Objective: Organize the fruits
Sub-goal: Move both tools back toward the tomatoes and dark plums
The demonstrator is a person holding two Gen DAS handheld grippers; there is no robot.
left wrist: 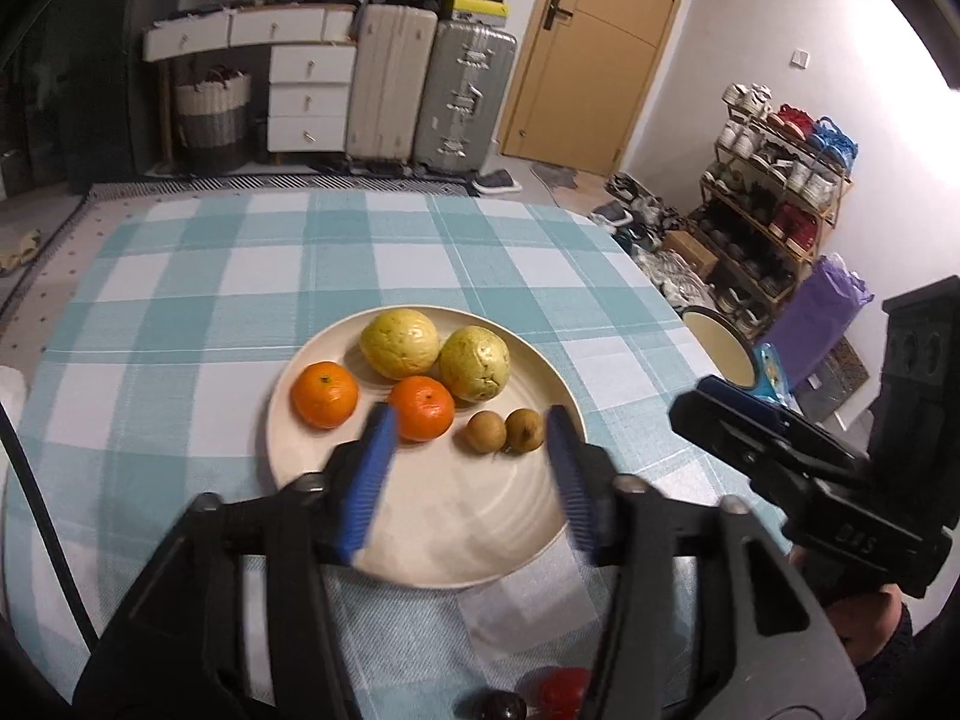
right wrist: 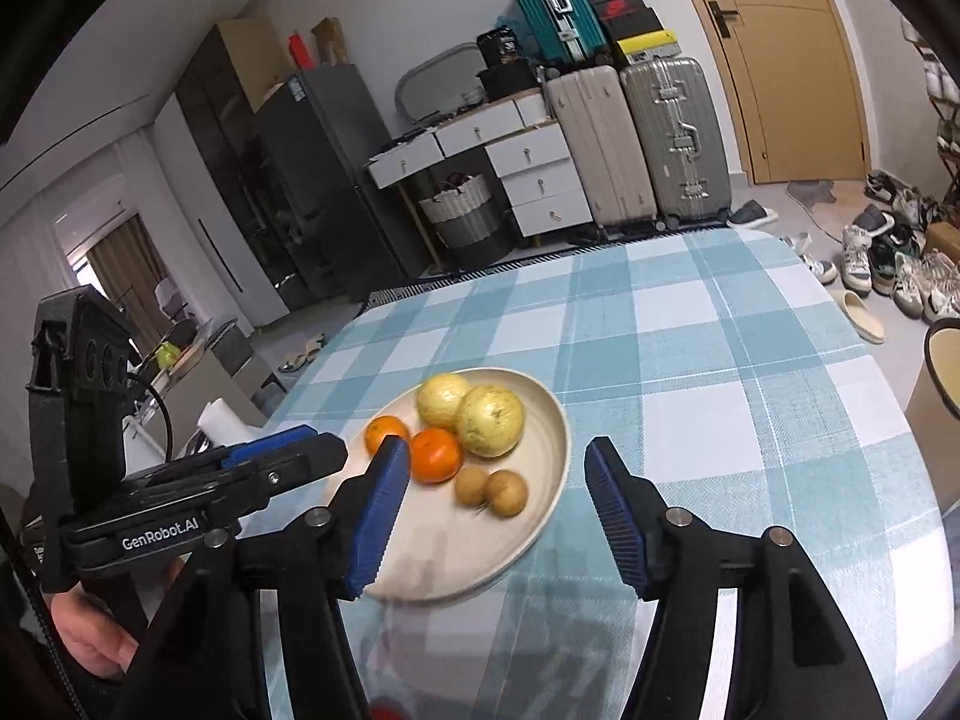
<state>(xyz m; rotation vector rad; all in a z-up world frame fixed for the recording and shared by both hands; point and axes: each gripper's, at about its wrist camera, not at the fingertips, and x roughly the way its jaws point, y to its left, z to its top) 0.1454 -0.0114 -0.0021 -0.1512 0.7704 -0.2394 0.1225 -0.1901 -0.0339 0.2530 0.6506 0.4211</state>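
Note:
A cream plate (left wrist: pixel 456 534) sits on the checked tablecloth and also shows in the right wrist view (right wrist: pixel 540 516). It holds two yellow-green fruits (left wrist: pixel 401 343), two oranges (left wrist: pixel 324 394) and two small brown fruits (left wrist: pixel 523 430). My left gripper (left wrist: pixel 471 468) is open and empty, hovering over the plate's near half. My right gripper (right wrist: pixel 498 510) is open and empty, above the plate's right rim beside the brown fruits (right wrist: pixel 505 494). A red fruit (left wrist: pixel 564 690) and a dark fruit (left wrist: pixel 498 708) lie on the cloth at the near edge, partly hidden by my left gripper.
The table (left wrist: pixel 240 276) drops off at its right side, where a cream-topped stool (left wrist: pixel 723 348) stands. Suitcases (left wrist: pixel 432 90), drawers and a shoe rack (left wrist: pixel 774 192) line the room beyond. The right gripper's body (left wrist: pixel 810 468) sits close to the right of my left gripper.

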